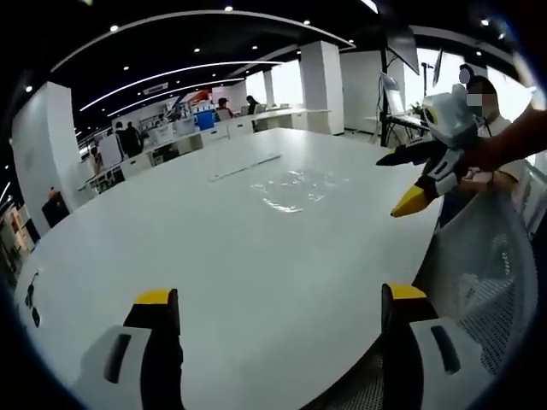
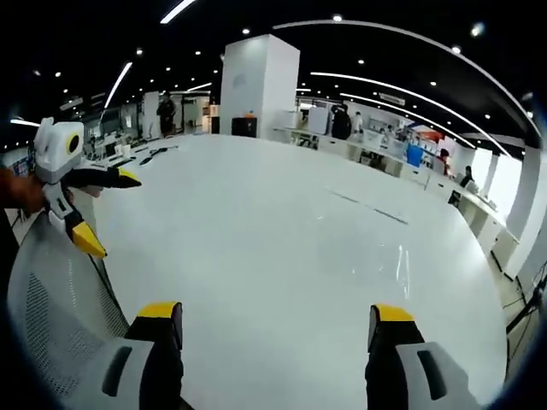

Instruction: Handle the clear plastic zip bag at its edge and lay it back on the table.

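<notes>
The clear plastic zip bag lies flat and slightly crinkled on the white table, well ahead of my left gripper, whose yellow-tipped jaws stand wide apart with nothing between them. My right gripper enters from the right, open, hovering near the table's edge just right of the bag. In the right gripper view the bag is a faint glossy patch ahead and to the right of my open right gripper. The left gripper hangs open at the left, off the table.
A thin pale strip lies on the table beyond the bag. A grey mesh chair back stands at the near table edge, also seen as the chair. A person is at the right. Desks and pillars fill the far office.
</notes>
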